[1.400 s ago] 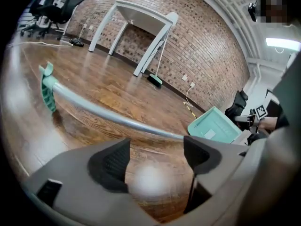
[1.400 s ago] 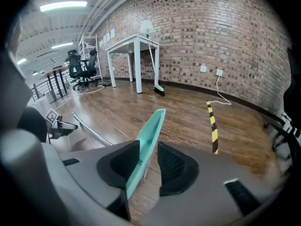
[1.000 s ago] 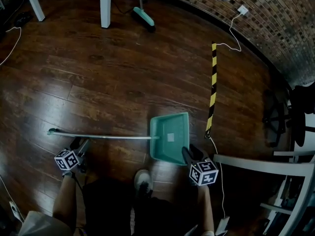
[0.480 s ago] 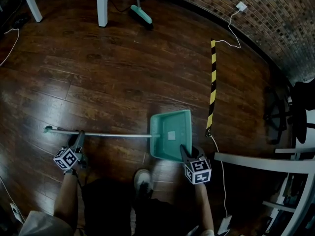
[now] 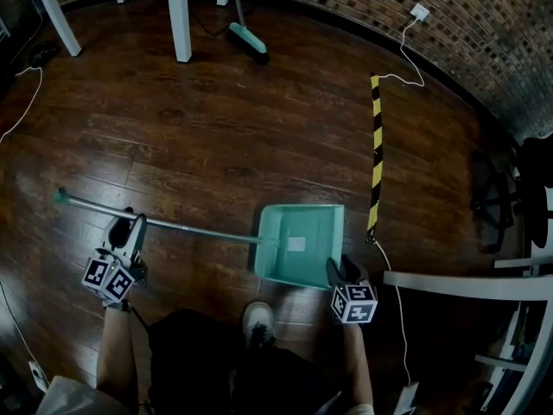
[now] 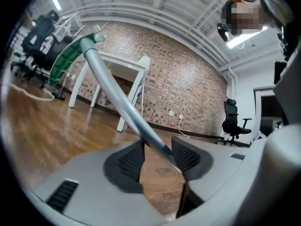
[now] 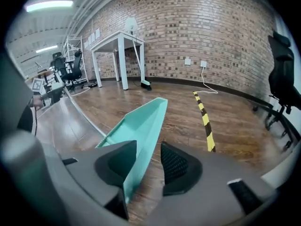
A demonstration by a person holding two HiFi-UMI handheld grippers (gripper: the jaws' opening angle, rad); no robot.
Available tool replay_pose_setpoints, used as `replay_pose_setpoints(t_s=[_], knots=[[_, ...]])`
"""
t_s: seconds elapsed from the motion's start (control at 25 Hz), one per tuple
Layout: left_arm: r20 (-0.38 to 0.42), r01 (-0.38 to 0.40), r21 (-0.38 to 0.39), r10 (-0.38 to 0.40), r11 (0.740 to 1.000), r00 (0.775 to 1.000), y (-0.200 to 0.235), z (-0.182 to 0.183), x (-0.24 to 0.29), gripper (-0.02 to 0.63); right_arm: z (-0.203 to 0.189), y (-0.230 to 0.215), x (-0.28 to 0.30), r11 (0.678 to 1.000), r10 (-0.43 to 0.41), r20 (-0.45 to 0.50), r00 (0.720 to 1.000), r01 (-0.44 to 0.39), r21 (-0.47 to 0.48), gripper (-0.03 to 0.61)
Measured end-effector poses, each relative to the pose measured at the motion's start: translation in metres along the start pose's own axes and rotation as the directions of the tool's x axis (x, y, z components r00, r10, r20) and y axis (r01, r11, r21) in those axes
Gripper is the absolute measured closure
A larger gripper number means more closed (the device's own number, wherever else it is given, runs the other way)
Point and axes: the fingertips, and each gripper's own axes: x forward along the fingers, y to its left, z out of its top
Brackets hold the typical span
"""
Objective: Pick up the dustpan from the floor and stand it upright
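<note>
- Teal dustpan (image 5: 298,242) tilted low over the wooden floor (image 5: 216,128), handle (image 5: 190,228) end raised.
- Left gripper (image 6: 157,150) jaws, just closing, clamped the handle.
- Right gripper (image 7: 148,161) jaws, just opening, loosely straddled its rim (image 7: 151,124).

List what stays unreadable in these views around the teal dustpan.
Head view: white label inside the teal plastic dustpan, too small to read.
Head view: teal broom, handle cut off by the top edge.
Right gripper view: dustpan's lower corner hidden behind the right gripper, whose jaws have just been opening around its wall.
</note>
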Motion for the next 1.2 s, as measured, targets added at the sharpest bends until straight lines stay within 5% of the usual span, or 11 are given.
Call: replay_pose_setpoints(t_s=[0.16,0.4,0.6,0.72,1.04,1.2], knots=[[0.044,0.049,0.188,-0.058,0.981,0.997,-0.044,0.065,0.01,0.411,0.006,-0.013,-0.01,0.997,-0.018,0.067,0.998,0.013,0.074,0.408],[0.026,0.126,0.392,-0.148,0.911,0.989,-0.12,0.116,0.023,0.428,0.029,-0.021,-0.034,0.993,-0.05,0.174,0.983,0.031,0.11,0.408],[0.056,0.162,0.428,-0.204,0.889,0.977,-0.17,0.15,0.026,0.436,0.064,-0.01,-0.06,0.989,-0.058,0.304,0.951,0.013,0.149,0.408],[0.06,0.194,0.488,-0.255,0.851,0.965,-0.193,0.163,0.025,0.436,0.088,-0.003,-0.078,0.989,-0.063,0.378,0.924,0.007,0.148,0.408],[0.003,0.277,0.55,-0.334,0.788,0.943,-0.215,0.148,0.003,0.434,0.145,0.012,-0.117,0.991,-0.07,0.545,0.835,-0.004,0.134,0.408],[-0.005,0.28,0.516,-0.324,0.809,0.946,-0.207,0.135,-0.007,0.436,0.154,0.018,-0.125,0.992,-0.066,0.562,0.825,-0.007,0.127,0.408]])
